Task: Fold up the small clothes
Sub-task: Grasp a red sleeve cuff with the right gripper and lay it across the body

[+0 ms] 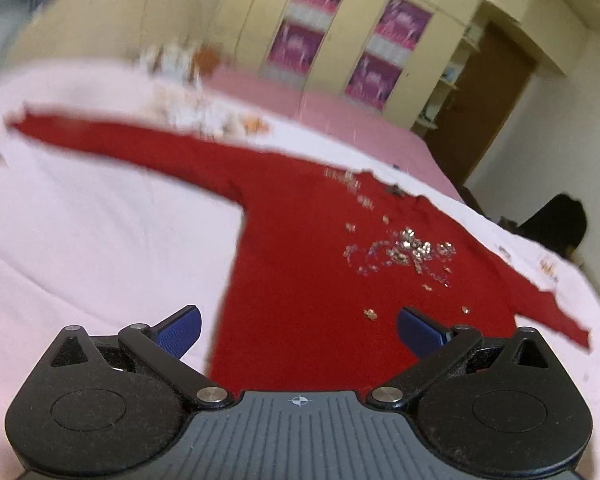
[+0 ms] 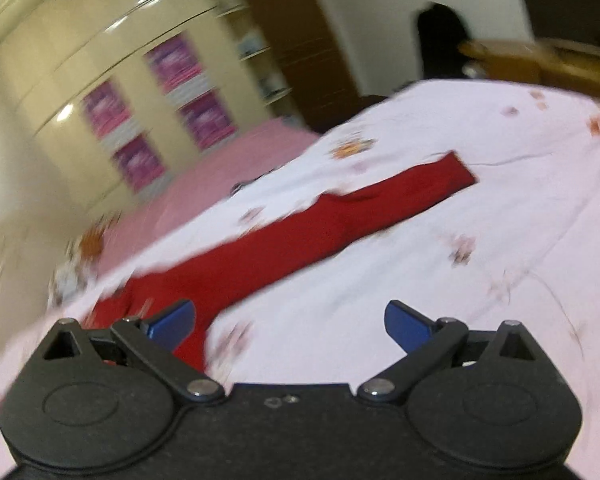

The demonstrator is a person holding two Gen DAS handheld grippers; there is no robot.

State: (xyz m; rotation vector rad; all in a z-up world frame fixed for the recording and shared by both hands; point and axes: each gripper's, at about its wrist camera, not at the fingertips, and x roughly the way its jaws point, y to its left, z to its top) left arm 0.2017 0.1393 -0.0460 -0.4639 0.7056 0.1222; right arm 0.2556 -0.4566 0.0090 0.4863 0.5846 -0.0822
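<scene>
1. So, my left gripper (image 1: 298,330) hangs wide apart and empty, just above the hem of the red top (image 1: 320,264), which lies flat on the bedsheet (image 1: 100,224), sleeves spread, ready for folding.
2. My right gripper (image 2: 290,326) is also wide and empty; ahead of it stretches one sleeve (image 2: 340,220), probably the first fold.
</scene>
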